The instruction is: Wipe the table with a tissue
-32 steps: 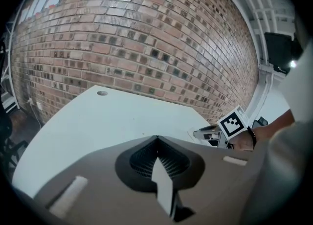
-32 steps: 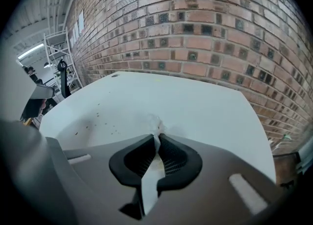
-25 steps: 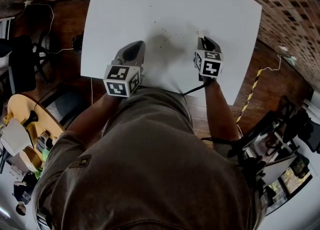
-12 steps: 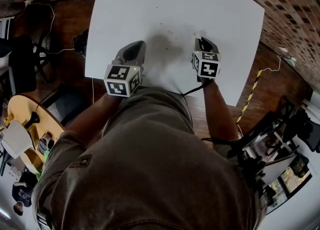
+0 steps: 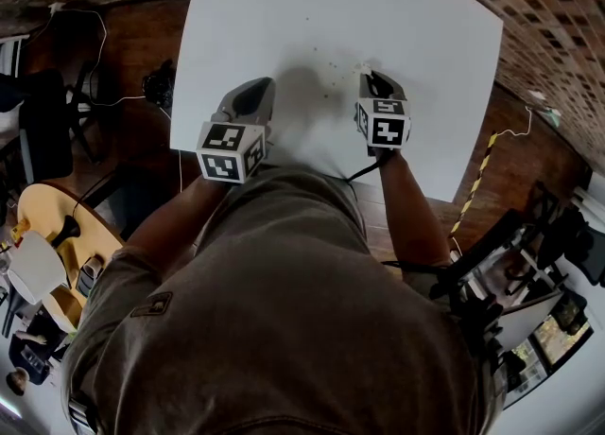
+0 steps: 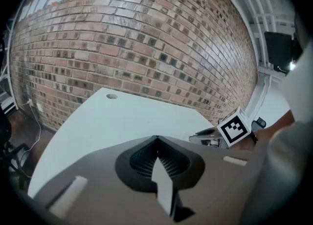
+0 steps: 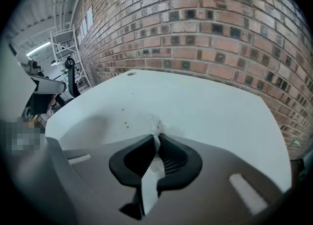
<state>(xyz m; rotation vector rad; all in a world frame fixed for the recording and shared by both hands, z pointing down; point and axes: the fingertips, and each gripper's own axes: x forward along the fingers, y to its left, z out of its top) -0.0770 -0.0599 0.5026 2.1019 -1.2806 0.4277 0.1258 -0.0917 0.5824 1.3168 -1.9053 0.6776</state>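
Right gripper wipes a white table with a tissue, left gripper idle

The white table fills the upper frame up to the brick wall, bare and open beyond the tools. The person's shirt hides its near edge at centre. The left gripper hangs at centre left with its jaws pressed together on nothing. The right gripper is clenched on the tissue, which touches the tabletop. Brown crumbs lie just left of it. Since the earlier frame the right gripper has slid left towards them.
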